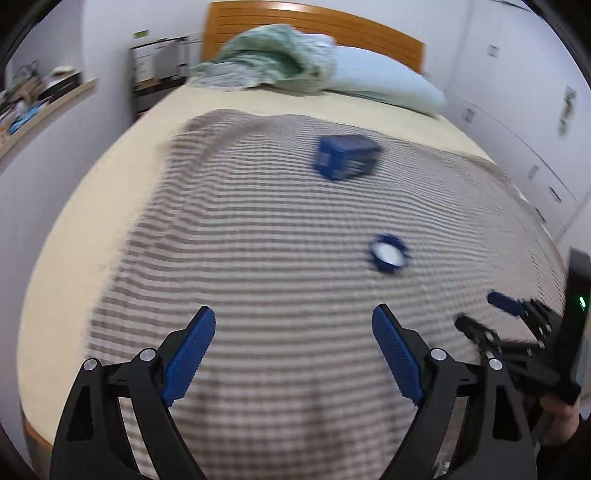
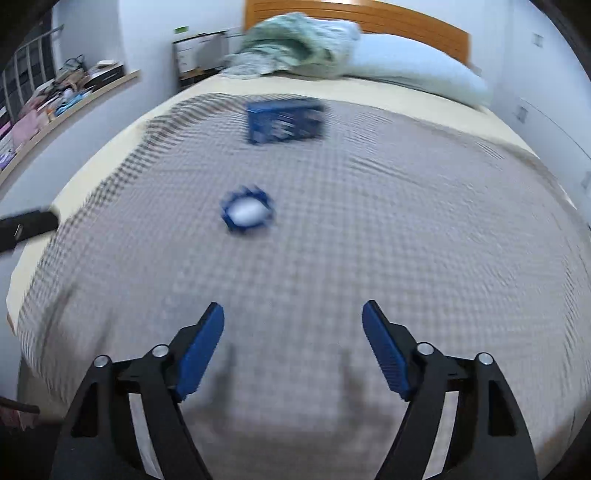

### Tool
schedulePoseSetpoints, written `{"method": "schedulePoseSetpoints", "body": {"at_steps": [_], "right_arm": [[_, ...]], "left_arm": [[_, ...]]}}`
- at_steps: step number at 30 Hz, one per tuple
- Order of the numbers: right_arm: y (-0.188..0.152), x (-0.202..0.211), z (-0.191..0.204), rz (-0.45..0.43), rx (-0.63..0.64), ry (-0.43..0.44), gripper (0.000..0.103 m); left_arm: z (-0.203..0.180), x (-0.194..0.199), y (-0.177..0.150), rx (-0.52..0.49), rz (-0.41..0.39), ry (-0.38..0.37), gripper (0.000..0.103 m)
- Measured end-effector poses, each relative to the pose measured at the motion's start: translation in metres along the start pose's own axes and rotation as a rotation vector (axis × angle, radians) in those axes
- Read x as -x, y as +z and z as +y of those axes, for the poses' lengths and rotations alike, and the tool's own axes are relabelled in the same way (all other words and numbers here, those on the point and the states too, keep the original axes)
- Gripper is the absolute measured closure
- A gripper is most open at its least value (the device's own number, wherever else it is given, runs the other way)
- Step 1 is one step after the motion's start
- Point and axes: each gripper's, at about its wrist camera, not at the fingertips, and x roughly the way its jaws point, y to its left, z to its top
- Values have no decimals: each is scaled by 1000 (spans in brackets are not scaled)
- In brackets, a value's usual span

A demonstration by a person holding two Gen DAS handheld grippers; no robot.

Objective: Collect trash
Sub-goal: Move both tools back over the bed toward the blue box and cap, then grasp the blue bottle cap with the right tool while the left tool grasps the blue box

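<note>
1. Nearest us in the left wrist view, our left gripper (image 1: 293, 325) hangs over the striped blanket (image 1: 258, 258) with its blue pads spread wide and nothing between them.
2. Our right gripper (image 2: 293, 320) does the same in its own view: jaws wide apart, only blanket showing in the gap, and its shadow falling on the cloth just below.
3. We take the blanket as our landmark. It covers most of the bed (image 1: 110, 177), leaving a cream strip of sheet bare along its left edge and beyond its far edge.
4. On the blanket, roughly at its middle, lies a small blue ring-shaped piece with a white centre (image 1: 388, 254); motion blur keeps us from saying what it is.
5. Farther up the blanket, toward its far edge, sits a dark blue box (image 1: 345, 157), well apart from the ring-shaped piece.
6. Beyond the blanket's far edge we see a crumpled green cover (image 1: 273, 59) and a pale pillow (image 1: 380, 81) against a wooden headboard (image 1: 369, 33).
7. Off the blanket's left side a wall shelf (image 2: 74, 99) carries clutter.
8. Neither gripper touches anything, and both objects lie ahead of the fingertips.
</note>
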Motion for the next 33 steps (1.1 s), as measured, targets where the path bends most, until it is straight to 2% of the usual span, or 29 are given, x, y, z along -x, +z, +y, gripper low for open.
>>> {"method": "schedulePoseSetpoints", "body": {"at_steps": [4, 6, 7, 8, 10, 13, 16, 18, 20, 22, 24, 27, 29, 30, 33], "right_arm": [[38, -59, 18, 46, 22, 12, 28], [50, -78, 23, 56, 43, 27, 30], [54, -86, 24, 68, 50, 30, 48], [56, -89, 20, 70, 40, 37, 52], [58, -82, 11, 39, 16, 57, 52], [53, -54, -17, -29, 7, 40, 52], [35, -23, -53, -77, -11, 36, 52], [21, -7, -73, -91, -20, 18, 52], [5, 5, -91, -83, -40, -3, 52], [-12, 17, -109, -73, -69, -13, 52], [-27, 25, -121, -61, -96, -27, 52], [-45, 28, -136, -43, -148, -43, 52], [-56, 31, -141, -33, -180, -44, 52], [-62, 32, -143, -26, -197, -46, 52], [-73, 37, -145, -18, -227, -40, 52]], "left_arm": [[23, -17, 19, -2, 0, 19, 19], [31, -24, 29, -23, -20, -2, 13], [32, -30, 36, -39, -46, -30, 10], [31, -35, 42, -56, -74, -51, 9], [24, -51, 60, -125, -153, -82, 8], [-2, -86, 93, -256, -193, -50, 8], [-38, -125, 128, -440, -153, -133, 8], [-62, -144, 145, -550, -208, -177, 8], [-81, -168, 159, -614, -256, -208, 8], [-93, -200, 177, -608, -227, -176, 8], [-94, -226, 194, -560, -165, -190, 8], [-87, -252, 211, -410, -50, -280, 8], [-81, -254, 209, -269, -23, -328, 8], [-82, -250, 204, -239, -19, -365, 9], [-103, -239, 185, -334, -17, -338, 33]]}}
